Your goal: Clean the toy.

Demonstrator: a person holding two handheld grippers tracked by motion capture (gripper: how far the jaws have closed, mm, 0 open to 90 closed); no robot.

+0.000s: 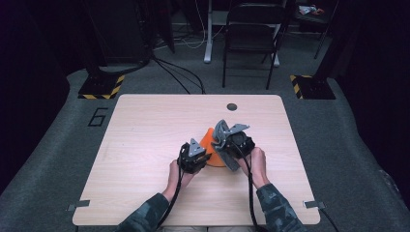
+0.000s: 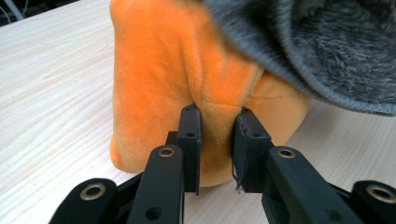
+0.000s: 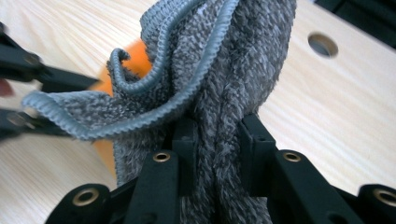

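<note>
Camouflage-patterned sleeves (image 1: 275, 205), black hand-held gripper (image 2: 215, 140) jaws with brass-ringed screw holes (one pad frayed), grey three-cornered top plates, black trailing cables (image 1: 251, 193)

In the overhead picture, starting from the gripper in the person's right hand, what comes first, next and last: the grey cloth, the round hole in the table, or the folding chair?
1. grey cloth: clamped in the right gripper.
2. round hole: beyond it, near the table's far edge.
3. folding chair: on the floor behind the table.

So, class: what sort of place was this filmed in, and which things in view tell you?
Probably a lab or test studio, not a home: a bare wooden table on grey carpet, stand bases edged with yellow-black hazard tape, a folding chair, and cables trailing across the floor.
</note>
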